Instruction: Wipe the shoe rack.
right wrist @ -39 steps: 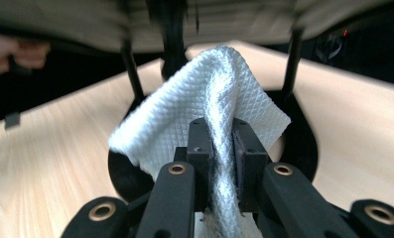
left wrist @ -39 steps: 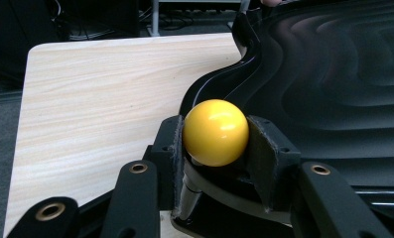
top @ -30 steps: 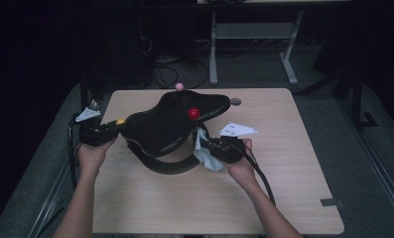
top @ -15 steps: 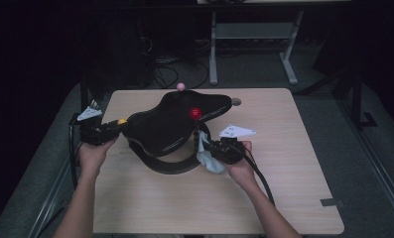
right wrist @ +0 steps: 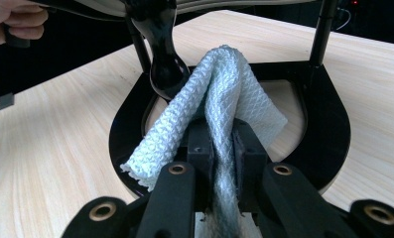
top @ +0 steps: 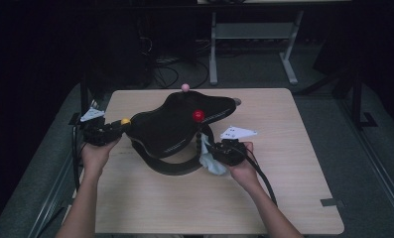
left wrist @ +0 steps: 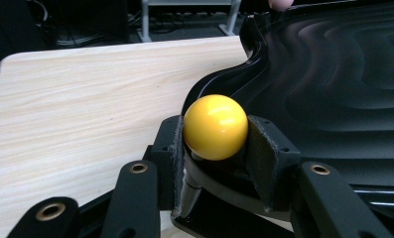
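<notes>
In the right gripper view the black stand (right wrist: 328, 119) is cut off at the top edge, and the white cloth (right wrist: 219, 94) covers part of its ring at centre. In the left gripper view the pink ball (left wrist: 282, 4) is clipped by the top edge, and the yellow ball (left wrist: 215, 127) hides its own stem.

Both forearms reach forward, the left claw (top: 116, 128) part-closed in its grip, the right claw (top: 210, 149) pinched nearly shut.
</notes>
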`<state>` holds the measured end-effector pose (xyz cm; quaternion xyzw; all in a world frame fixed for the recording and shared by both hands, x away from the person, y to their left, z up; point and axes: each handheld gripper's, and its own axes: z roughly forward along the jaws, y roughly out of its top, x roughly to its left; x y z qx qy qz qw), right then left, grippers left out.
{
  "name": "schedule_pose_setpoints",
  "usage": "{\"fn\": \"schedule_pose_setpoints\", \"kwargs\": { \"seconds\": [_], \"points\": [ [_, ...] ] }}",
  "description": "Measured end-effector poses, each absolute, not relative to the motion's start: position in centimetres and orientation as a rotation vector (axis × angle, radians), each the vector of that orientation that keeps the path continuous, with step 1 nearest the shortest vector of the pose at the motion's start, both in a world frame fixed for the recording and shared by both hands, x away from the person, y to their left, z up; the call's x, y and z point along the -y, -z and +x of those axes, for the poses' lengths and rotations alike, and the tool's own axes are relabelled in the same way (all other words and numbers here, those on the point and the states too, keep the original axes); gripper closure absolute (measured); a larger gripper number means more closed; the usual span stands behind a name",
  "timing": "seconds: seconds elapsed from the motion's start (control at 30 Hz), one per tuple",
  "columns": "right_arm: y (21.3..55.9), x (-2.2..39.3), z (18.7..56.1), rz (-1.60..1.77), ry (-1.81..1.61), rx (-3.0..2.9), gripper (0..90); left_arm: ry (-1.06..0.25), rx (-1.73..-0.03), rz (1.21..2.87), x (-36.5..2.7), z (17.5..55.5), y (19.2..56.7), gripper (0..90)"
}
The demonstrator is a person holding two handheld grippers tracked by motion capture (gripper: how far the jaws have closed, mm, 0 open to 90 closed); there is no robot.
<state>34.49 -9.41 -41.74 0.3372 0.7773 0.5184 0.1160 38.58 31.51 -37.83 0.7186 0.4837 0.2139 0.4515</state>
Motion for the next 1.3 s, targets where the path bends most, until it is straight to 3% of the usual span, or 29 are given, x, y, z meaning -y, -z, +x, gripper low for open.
{"fn": "schedule_pose_setpoints", "kwargs": {
  "seconds": [0.2, 0.47, 1.3],
  "points": [
    [41.9, 10.0, 34.4, 1.01, -1.52, -2.259, 80.8, -0.523, -1.178, 1.796, -31.1, 38.9, 37.6, 59.3],
    [43.7, 9.1, 34.3, 1.067, -1.521, -2.284, 80.9, -0.564, -1.149, 1.766, -32.7, 36.5, 36.6, 58.3],
    [46.6, 1.1, 33.3, 0.998, -1.502, -2.426, 80.9, -0.598, -1.012, 1.764, -31.7, 27.3, 38.9, 55.8]
  ]
}}
